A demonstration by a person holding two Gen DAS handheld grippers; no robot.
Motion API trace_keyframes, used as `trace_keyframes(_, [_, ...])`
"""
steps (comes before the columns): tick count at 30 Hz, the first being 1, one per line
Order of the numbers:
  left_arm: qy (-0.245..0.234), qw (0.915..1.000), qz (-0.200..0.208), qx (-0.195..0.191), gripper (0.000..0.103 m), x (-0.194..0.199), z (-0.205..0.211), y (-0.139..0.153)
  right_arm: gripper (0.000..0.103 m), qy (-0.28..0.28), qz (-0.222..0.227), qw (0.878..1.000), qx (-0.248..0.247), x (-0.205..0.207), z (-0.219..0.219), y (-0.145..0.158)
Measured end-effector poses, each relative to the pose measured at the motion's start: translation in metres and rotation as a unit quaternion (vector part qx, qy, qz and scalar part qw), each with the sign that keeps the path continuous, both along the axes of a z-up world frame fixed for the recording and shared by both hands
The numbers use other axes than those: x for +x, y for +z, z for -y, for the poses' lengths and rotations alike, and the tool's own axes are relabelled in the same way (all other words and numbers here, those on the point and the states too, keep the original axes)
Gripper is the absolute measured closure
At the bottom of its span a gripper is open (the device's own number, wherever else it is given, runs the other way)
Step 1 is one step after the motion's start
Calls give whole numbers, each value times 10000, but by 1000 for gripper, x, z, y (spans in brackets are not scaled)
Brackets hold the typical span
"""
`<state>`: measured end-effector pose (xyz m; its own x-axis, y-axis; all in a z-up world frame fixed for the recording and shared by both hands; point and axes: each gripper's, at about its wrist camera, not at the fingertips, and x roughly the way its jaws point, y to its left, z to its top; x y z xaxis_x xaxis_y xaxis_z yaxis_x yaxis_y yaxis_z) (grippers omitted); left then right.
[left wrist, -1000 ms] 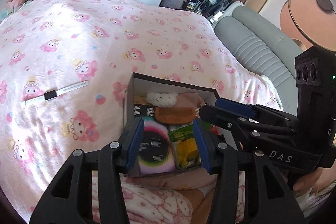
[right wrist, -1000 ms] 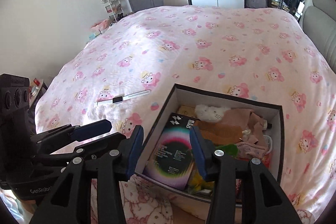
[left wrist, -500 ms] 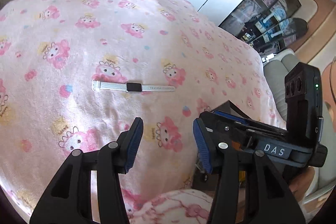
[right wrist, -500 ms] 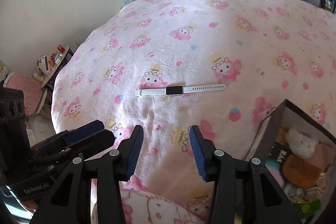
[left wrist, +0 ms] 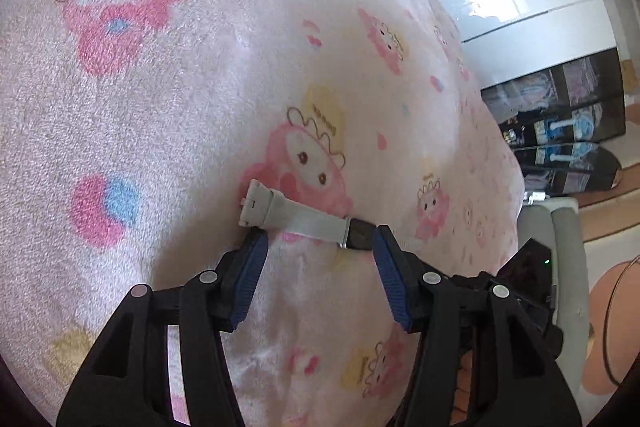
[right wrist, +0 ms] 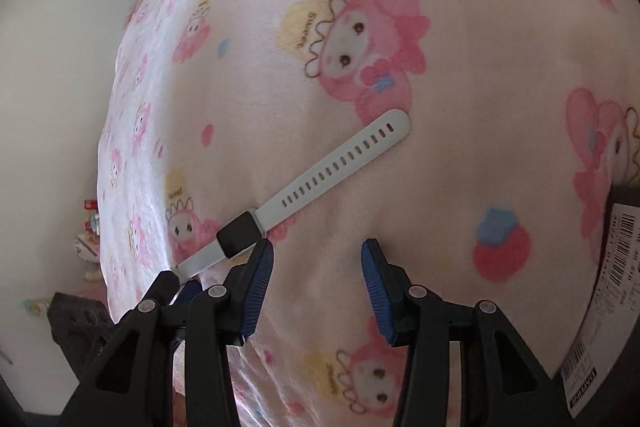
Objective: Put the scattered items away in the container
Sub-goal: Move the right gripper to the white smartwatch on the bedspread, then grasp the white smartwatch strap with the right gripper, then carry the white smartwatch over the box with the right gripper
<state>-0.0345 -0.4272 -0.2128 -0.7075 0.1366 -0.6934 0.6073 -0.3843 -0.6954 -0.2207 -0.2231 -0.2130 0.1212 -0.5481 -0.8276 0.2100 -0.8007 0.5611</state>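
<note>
Both tools dropped from box to watch [left wrist: 308, 223] — spread, empty — left [left wrist: 316, 247] just widened

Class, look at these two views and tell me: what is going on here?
A person is holding two grippers low over a pink cartoon-print blanket. The left gripper, its fingers just opened wider, straddles the buckle half of a white-strapped watch. The right gripper hangs open beside it. Nothing is gripped yet; the watch lies flat.
</note>
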Motion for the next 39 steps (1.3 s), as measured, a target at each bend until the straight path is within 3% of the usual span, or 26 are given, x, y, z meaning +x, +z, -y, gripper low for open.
trace_keyframes(7, [372,9990,-188,149,49,-7,10,-17,51,-563,446,9970,-284,-13,0,-29])
trace_keyframes(8, [403,9989,-200,144,52,-8,11,-19,49,-601,443,9968,-298,-13,2,-28])
trace_keyframes(9, [429,9988,-187,118,62,-8,11,-20,43,-616,428,9966,-327,-14,4,-27])
trace_keyframes(11, [414,9991,-48,-2,74,-9,10,-19,41,-561,317,9970,-429,-15,10,-25])
trace_keyframes(12, [394,9992,-76,-16,78,-8,9,-18,44,-531,217,9972,-489,-16,13,-23])
trace_keyframes(15, [309,9993,-175,-117,94,-2,6,-8,90,-500,39,9972,-553,-15,13,-19])
trace_keyframes(16, [258,9994,-193,-149,95,-1,5,-4,95,-495,68,9963,-696,-14,11,-18])
trace_keyframes(20, [6,9982,-515,-306,98,-3,-6,21,100,-357,-197,9942,-997,-4,5,5])
trace_keyframes(25, [-290,9935,-992,-467,98,6,-31,64,101,-82,-678,9877,-1409,17,-11,63])
trace_keyframes(30, [-890,9813,-1586,-638,98,5,-79,114,101,-72,-1283,9746,-1832,42,-77,130])
trace_keyframes(34, [-1630,9697,-1675,-711,98,-2,-135,141,101,-361,-1431,9700,-1934,52,-153,157])
trace_keyframes(39, [-2486,9487,-1817,-713,98,-39,-216,166,101,-513,-2155,9670,-1256,52,-236,186])
